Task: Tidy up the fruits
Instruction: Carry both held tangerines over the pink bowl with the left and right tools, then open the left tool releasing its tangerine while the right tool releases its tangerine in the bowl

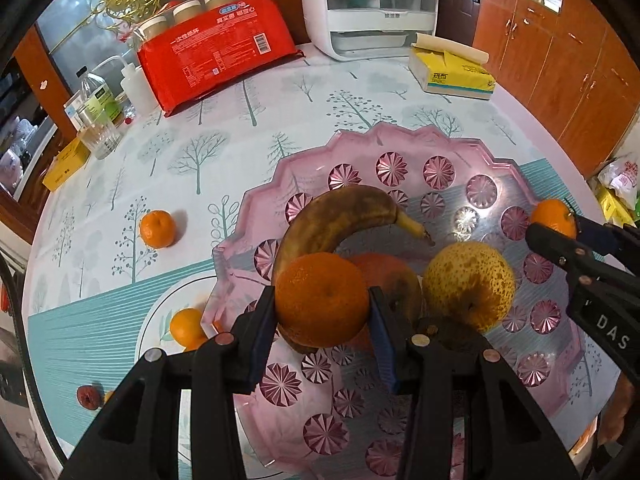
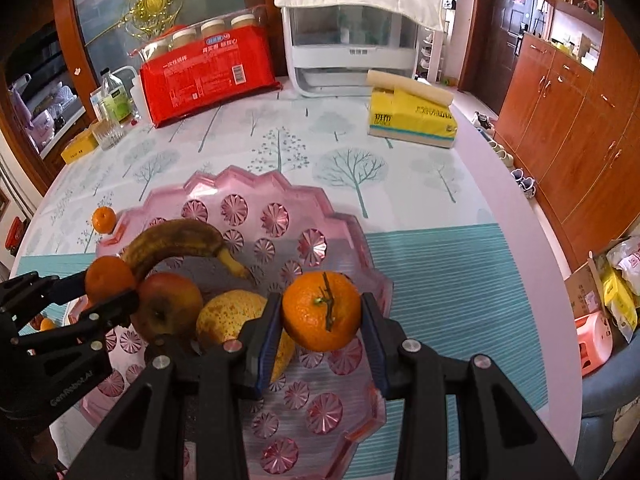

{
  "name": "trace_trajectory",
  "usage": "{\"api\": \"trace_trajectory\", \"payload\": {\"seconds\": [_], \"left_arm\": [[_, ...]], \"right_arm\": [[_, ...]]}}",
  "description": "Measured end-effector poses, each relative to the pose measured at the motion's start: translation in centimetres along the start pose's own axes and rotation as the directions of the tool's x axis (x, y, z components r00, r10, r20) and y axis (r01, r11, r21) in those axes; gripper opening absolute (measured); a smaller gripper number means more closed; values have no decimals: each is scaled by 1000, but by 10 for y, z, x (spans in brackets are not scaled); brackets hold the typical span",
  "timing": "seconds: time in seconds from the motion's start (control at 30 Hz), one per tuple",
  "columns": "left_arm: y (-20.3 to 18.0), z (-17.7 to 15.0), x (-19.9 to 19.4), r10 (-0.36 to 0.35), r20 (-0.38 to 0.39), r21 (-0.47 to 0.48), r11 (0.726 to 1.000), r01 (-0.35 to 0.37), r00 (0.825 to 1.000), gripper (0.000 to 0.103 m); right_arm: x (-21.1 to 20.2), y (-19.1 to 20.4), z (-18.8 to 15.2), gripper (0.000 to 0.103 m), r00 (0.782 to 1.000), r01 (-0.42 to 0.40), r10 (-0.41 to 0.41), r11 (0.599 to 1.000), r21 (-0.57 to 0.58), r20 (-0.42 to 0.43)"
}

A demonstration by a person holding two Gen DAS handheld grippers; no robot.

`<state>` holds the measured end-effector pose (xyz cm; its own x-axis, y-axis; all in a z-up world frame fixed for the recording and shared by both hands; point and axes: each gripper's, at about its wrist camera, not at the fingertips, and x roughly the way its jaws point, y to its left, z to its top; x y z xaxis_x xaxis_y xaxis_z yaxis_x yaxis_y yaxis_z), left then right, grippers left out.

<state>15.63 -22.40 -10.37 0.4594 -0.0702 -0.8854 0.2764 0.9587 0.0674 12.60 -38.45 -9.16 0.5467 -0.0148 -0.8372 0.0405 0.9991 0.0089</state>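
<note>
Jaws of left gripper [image 1: 322, 300] and right gripper [image 2: 320, 312] each clamp a mandarin, seemingly above crowded pink tray [image 2: 340, 216].

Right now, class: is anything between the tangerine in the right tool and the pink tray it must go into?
Nothing visible blocks it. The tangerine in the right tool hangs over bare pink tray; the pear sits to its left, beside the drop spot.
</note>
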Motion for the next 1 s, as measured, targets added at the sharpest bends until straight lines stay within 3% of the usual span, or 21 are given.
{"api": "trace_trajectory", "payload": {"seconds": [0.53, 0.6, 0.7, 0.73, 0.87, 1.0], "left_arm": [[6, -17, 2, 4, -46, -8, 1000, -4, 999, 45], [6, -19, 2, 4, -49, -6, 1000, -4, 999, 46], [5, -20, -3, 10, -28, 4, 1000, -10, 1000, 60], [5, -20, -5, 14, -20, 4, 1000, -14, 1000, 66], [6, -18, -11, 18, 3, 7, 1000, -19, 1000, 73], [8, -19, -16, 6, 8, -2, 1000, -6, 1000, 86]], "right_arm": [[7, 24, -11, 40, 998, 61, -63, 994, -86, -25], [5, 24, -11, 45, 998, 54, -56, 995, -82, -25], [-1, 24, -11, 55, 999, 50, -51, 996, -70, -4], [-4, 25, -10, 56, 999, 50, -50, 996, -69, 5], [-9, 27, -8, 56, 999, 39, -38, 997, -70, 17], [-12, 32, -7, 56, 999, 30, -29, 997, -74, 23]]}}
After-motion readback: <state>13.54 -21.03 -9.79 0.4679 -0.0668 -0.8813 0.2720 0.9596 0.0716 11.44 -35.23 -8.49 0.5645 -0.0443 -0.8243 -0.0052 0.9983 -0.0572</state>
